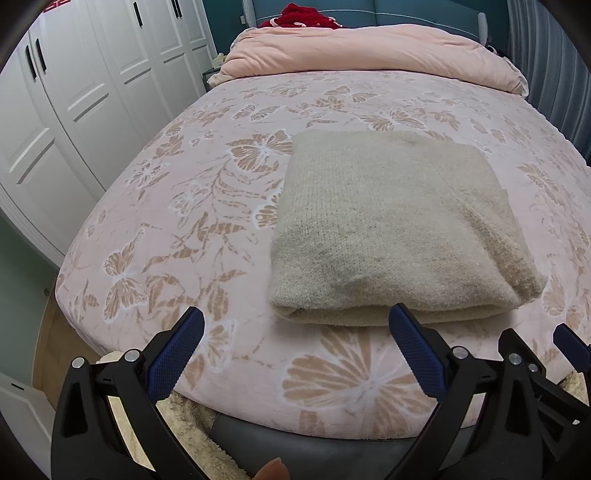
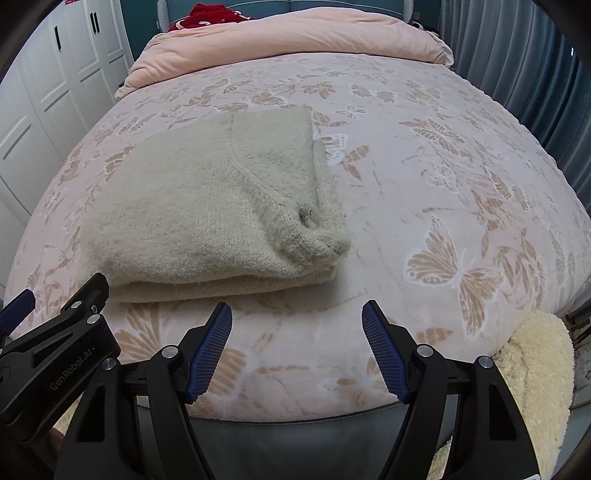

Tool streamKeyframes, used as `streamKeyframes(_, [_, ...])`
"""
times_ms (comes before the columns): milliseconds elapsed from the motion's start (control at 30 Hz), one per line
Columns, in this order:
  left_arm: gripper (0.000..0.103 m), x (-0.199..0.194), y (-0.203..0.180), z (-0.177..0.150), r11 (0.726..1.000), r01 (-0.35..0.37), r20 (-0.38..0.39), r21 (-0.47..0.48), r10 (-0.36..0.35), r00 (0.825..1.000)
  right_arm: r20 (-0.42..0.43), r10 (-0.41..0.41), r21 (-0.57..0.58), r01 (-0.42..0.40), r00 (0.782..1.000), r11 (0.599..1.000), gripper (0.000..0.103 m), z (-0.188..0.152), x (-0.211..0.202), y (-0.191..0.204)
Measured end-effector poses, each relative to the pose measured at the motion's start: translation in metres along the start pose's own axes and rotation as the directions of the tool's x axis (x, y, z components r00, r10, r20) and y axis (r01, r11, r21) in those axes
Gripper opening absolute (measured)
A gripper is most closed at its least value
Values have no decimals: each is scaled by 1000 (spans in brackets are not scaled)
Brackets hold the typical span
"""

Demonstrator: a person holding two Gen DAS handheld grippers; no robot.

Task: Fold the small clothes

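A beige knitted sweater [image 1: 391, 229] lies folded into a thick rectangle on the pink butterfly-patterned bed [image 1: 192, 206]. The same sweater [image 2: 207, 206] fills the left half of the right wrist view, a cuff bunched at its near right corner. My left gripper [image 1: 295, 317] hovers open just in front of the sweater's near edge, its blue pads apart and holding nothing. In the other view my right gripper [image 2: 297, 314] is also open, over bare bedcover near the sweater's front right corner. The left gripper's body [image 2: 55, 354] shows at that view's lower left.
A rolled pink duvet [image 1: 369, 51] lies across the head of the bed with a red garment [image 1: 299, 16] behind it. White wardrobe doors [image 1: 66, 110] stand at the left, grey curtains [image 2: 517, 74] at the right. A cream fleece [image 2: 535, 369] hangs by the bed's near edge.
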State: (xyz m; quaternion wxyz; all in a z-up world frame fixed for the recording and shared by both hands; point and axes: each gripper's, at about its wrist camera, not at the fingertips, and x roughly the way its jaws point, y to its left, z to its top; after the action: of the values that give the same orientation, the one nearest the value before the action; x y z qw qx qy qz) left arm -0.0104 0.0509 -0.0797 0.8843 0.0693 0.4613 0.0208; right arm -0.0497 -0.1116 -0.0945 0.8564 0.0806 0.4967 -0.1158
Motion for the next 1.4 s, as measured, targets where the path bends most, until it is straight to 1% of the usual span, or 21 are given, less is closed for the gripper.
streamKeyframes(200, [98,1,2,1,1000,-4,-5,0,4,1000,-2,-5,-2,5,1000,1000,72,0,0,2])
streamKeyframes(367, [97,3,3,2,1000,-10,-27,7,10,1000,1,-16,-5,16,1000,1000,72,-1,-1,5])
streamKeyframes(433, [95,2,3,2,1000,-11,-29,3,12,1000,6,-18,-8,18,1000,1000,72,-1,-3,8])
streamKeyframes(500, [89,0,0,2,1000,-8,-23,9,9,1000,3,-19,-8,19,1000,1000,72,-1,-2,7])
streamKeyframes(633, [85,-3,-6,4,998,-32,-14,45,33,999,9,-20,-8,21,1000,1000,70,-1,-4,7])
streamKeyframes(733, [85,-3,-9,5,998,-50,-29,46,52,998,21,-22,-19,22,1000,1000,70,1,-5,8])
streamKeyframes(800, [85,-4,-10,6,997,-63,-22,52,64,998,24,-21,-17,21,1000,1000,70,1,-5,8])
streamKeyframes(967, [85,-4,-9,6,997,-61,-21,48,62,998,21,-17,-18,17,1000,1000,70,2,-5,7])
streamKeyframes(1133, [85,-4,-10,6,995,-79,-19,57,80,997,20,-18,-19,18,1000,1000,70,2,-5,8])
streamKeyframes(1400, [85,-1,-10,5,996,-65,-29,56,67,997,20,-17,-20,18,1000,1000,69,2,-5,7])
